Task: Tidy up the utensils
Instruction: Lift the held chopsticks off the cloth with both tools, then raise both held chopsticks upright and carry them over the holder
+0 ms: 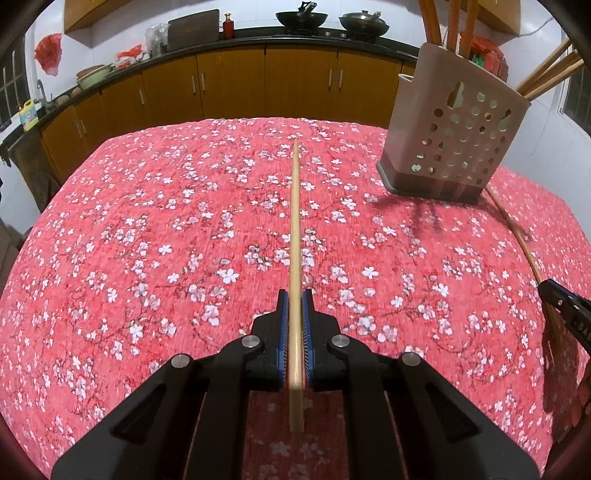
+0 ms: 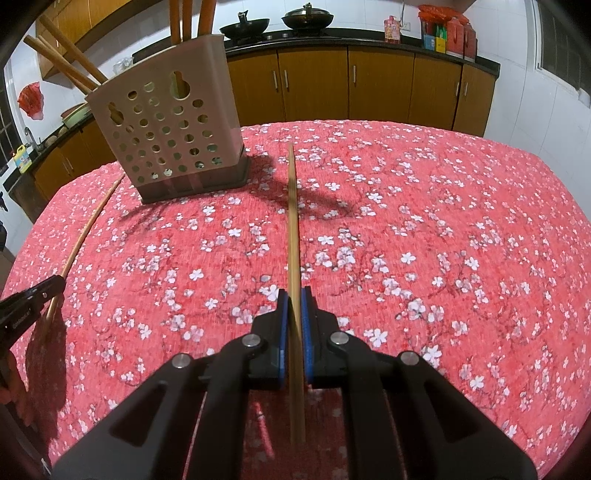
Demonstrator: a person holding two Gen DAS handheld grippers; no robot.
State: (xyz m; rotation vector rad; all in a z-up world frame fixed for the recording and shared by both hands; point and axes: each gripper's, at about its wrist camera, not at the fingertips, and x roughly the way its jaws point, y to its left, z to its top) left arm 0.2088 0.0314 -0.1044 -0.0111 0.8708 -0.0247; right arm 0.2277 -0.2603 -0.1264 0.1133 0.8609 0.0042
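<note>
My left gripper [image 1: 295, 295] is shut on a long bamboo chopstick [image 1: 295, 221] that points forward above the red floral tablecloth. My right gripper [image 2: 294, 293] is shut on a second chopstick [image 2: 292, 214], also pointing forward. A beige perforated utensil holder [image 1: 454, 136] with several chopsticks standing in it sits on the table, ahead and right of the left gripper; in the right wrist view the holder [image 2: 166, 136] is ahead and left. The right gripper's tip [image 1: 565, 306] and its chopstick [image 1: 517, 232] show at the right edge of the left wrist view; the left gripper's tip [image 2: 33, 299] shows in the right wrist view.
The red tablecloth with white blossoms [image 1: 166, 240] covers the whole table. Behind it runs a kitchen counter with brown cabinets [image 1: 236, 81], two woks [image 1: 301, 18] and a cutting board [image 1: 192, 29]. Boxes [image 2: 447, 33] stand on the counter at the right.
</note>
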